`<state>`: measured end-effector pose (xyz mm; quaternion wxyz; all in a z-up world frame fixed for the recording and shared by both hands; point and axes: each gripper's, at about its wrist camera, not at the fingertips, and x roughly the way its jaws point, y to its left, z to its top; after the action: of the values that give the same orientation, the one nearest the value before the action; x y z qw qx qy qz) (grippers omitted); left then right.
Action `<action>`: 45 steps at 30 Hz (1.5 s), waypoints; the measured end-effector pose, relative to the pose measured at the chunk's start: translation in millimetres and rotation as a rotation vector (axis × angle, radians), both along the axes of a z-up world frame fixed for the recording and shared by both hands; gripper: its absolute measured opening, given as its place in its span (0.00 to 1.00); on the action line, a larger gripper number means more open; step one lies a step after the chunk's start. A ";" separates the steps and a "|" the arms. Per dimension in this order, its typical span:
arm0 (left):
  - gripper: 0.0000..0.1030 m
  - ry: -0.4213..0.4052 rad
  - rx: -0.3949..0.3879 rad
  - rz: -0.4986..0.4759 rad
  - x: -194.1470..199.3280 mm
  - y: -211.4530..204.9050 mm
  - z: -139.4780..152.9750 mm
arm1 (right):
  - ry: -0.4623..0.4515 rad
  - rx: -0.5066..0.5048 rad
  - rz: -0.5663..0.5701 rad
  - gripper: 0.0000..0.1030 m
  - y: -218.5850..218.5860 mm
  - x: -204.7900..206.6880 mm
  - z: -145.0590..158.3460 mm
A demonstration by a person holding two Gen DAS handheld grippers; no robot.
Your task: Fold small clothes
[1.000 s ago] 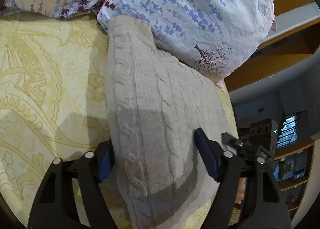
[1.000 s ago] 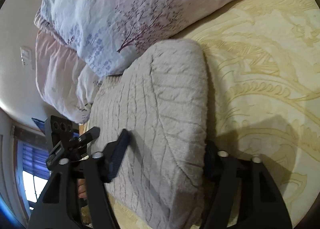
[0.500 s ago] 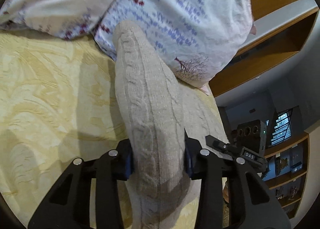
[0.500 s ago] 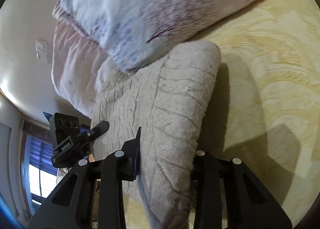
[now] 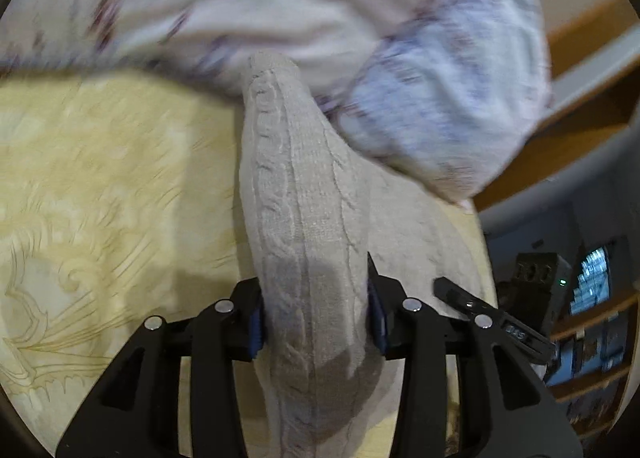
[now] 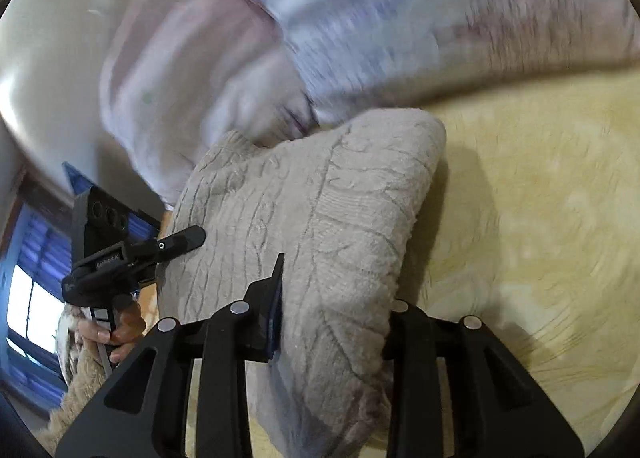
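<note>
at six o'clock in each wrist view a black claw is clamped on the beige cable-knit sweater (image 5: 308, 218): the left gripper (image 5: 316, 322) pinches one raised fold, the right gripper (image 6: 332, 322) another, and both sets of jaws have just been closing, with knit between them. the sweater runs toward twelve o'clock over a pale yellow patterned bedspread (image 5: 100, 198). beyond it, from eleven to two o'clock, lie blurred floral pillows (image 5: 448, 98). at three o'clock in the left view are wooden shelves (image 5: 588, 322); at eight o'clock in the right view, a bright window (image 6: 28, 306).
</note>
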<state>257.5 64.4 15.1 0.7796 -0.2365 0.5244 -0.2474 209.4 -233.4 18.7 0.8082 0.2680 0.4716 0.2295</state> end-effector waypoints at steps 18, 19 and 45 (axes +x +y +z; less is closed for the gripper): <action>0.72 -0.384 0.250 -0.079 -62.3 -22.6 74.7 | 0.001 0.128 -0.134 0.17 -43.7 4.4 2.5; 0.72 -0.395 0.279 -0.110 -66.7 -32.4 74.4 | -0.017 0.106 -0.144 0.10 -43.8 3.5 4.3; 0.87 -0.439 0.518 -0.129 -93.6 -73.3 31.8 | -0.143 -0.225 0.005 0.25 16.0 -54.8 18.7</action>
<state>163.9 -8.8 46.8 0.8909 0.0618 0.4032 -0.1998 154.5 -217.4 37.4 0.8640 0.1576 0.4362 0.1957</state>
